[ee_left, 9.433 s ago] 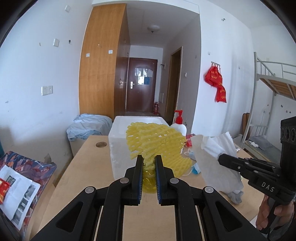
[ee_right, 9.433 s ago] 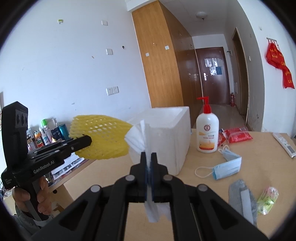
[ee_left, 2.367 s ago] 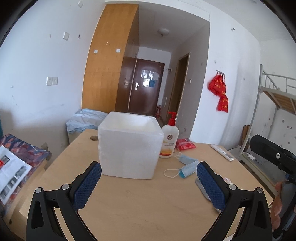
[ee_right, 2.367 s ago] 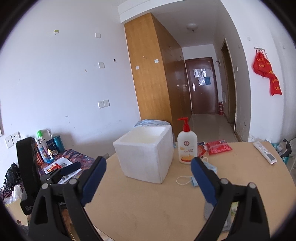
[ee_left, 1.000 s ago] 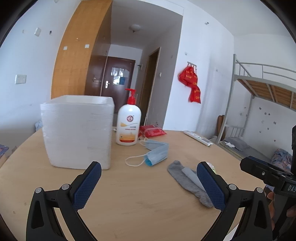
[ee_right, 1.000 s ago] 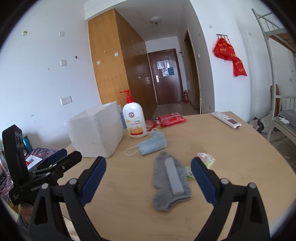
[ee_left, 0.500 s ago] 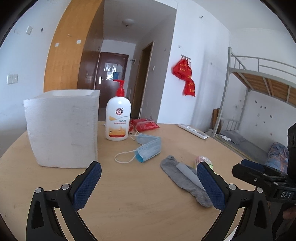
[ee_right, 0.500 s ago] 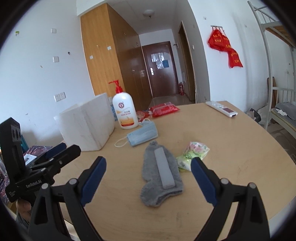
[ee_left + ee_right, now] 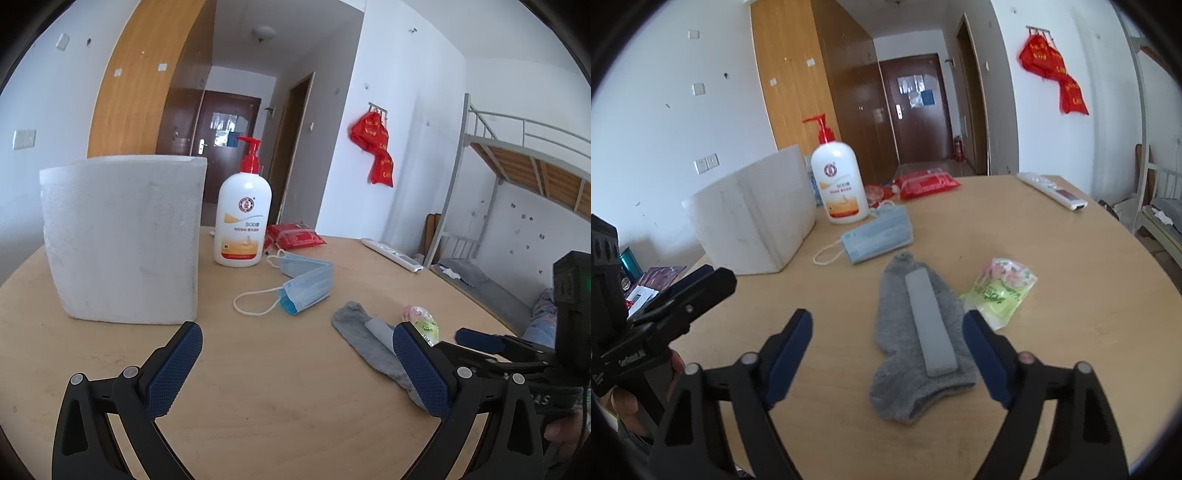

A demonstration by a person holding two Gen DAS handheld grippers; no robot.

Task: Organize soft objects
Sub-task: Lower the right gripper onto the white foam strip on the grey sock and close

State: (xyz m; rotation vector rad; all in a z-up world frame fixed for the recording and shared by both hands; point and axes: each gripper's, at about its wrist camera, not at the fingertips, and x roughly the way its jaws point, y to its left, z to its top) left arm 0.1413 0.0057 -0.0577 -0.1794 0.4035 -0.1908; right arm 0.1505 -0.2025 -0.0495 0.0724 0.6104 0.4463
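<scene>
A grey sock [image 9: 916,332] with a grey strip on it lies flat on the wooden table [image 9: 1071,266], between my right gripper's [image 9: 888,334] wide-open fingers and just beyond them. A blue face mask [image 9: 877,236] lies behind it; a green-pink soft packet [image 9: 1001,288] lies to its right. The white foam box [image 9: 122,236] stands at the left. My left gripper [image 9: 293,354] is open and empty over bare table, with the mask [image 9: 306,288] ahead and the sock [image 9: 369,343] at its right finger.
A white pump bottle [image 9: 243,225] stands beside the box. Red wipe packs [image 9: 925,184] and a white remote [image 9: 1052,192] lie at the table's far side. A bunk bed [image 9: 524,206] stands to the right. The table edge curves round at the right.
Both grippers have let go of the yellow foam net and the white tissue, opened wide, and swung right and down toward the sock and mask. The sock now lies between my right fingers.
</scene>
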